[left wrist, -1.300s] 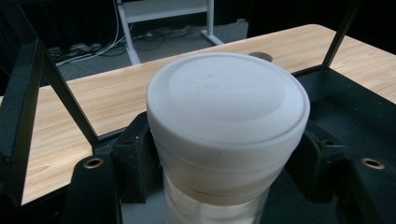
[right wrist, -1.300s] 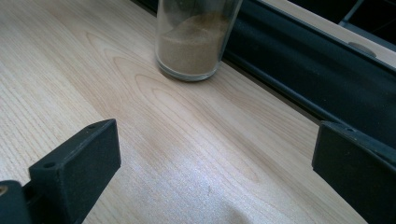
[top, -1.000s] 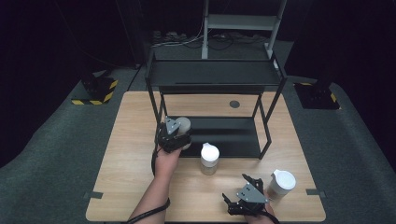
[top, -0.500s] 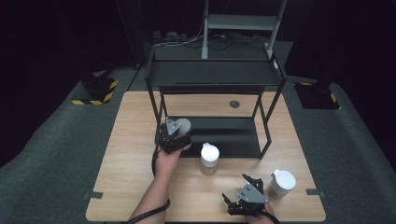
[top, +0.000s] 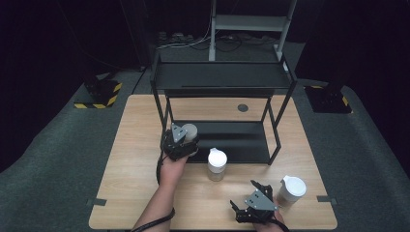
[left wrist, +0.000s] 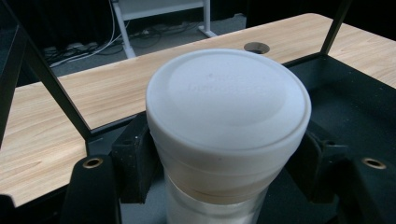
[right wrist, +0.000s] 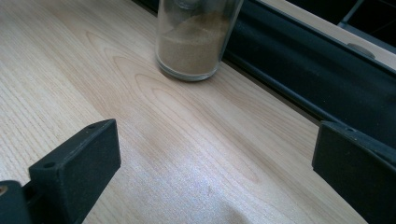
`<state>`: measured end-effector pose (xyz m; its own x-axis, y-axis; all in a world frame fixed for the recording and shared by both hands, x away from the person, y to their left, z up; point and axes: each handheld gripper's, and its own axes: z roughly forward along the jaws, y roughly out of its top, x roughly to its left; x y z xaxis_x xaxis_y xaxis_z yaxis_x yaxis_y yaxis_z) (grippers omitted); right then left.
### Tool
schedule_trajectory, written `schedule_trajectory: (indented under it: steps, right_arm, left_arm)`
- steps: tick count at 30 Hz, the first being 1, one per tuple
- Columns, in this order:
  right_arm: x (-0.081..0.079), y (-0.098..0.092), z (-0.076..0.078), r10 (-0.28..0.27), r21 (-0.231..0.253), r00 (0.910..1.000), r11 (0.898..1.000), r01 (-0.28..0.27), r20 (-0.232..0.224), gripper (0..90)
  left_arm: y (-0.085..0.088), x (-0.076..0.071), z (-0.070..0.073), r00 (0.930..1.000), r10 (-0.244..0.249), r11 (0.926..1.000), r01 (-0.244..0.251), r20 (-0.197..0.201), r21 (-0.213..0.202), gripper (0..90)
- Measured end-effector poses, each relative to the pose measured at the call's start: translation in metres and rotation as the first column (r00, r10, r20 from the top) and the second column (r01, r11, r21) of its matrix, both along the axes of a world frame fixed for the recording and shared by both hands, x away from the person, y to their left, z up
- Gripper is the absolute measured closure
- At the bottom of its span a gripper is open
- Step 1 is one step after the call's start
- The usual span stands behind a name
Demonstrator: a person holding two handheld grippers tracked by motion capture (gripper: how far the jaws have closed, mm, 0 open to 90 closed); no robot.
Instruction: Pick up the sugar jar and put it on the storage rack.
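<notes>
I count three white-lidded jars: one (top: 189, 131) at the front-left corner of the rack's lower shelf, one (top: 217, 164) on the worktop (top: 130, 159) just ahead of that shelf, one (top: 291, 190) near the worktop's front-right corner. One black two-tier rack (top: 222, 79). Two claws: left claw (top: 181, 144), right claw (top: 255, 205).

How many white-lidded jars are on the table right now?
3: one jar held in the left gripper at the rack's lower shelf, one mid-table, one beside the right gripper.
</notes>
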<state>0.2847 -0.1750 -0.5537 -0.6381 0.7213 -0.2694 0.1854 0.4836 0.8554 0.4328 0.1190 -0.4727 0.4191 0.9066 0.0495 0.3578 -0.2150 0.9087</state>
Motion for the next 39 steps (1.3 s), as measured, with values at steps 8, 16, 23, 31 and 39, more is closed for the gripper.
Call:
schedule_trajectory:
  steps: [8,16,23,31,39]
  right_arm:
    - [0.000,0.000,0.000,0.000,0.002,1.0000,1.000,0.000,-0.001,0.2]
    - [0.000,0.000,0.000,0.001,0.001,1.0000,1.000,-0.001,-0.001,0.2]
    - [0.000,0.000,0.000,0.000,-0.001,1.0000,1.000,0.000,-0.004,0.3]
    - [0.000,0.001,0.000,0.001,-0.003,1.0000,1.000,-0.001,-0.002,0.2]
    - [0.000,0.001,0.000,0.001,-0.003,1.0000,1.000,-0.001,-0.002,0.2]
  left_arm:
    - [0.000,0.000,0.000,1.0000,0.002,1.0000,-0.002,-0.002,-0.008,33.1]
    - [-0.002,-0.001,0.003,0.9999,0.000,0.9998,0.000,0.017,-0.022,25.5]
    - [-0.003,-0.004,0.010,0.9992,0.003,0.9998,-0.002,0.039,-0.017,17.8]
    - [-0.003,-0.009,0.018,0.9980,-0.010,0.9999,0.011,0.063,-0.011,10.0]
    - [-0.001,-0.017,0.026,0.9964,-0.025,0.9993,0.027,0.081,-0.025,3.5]
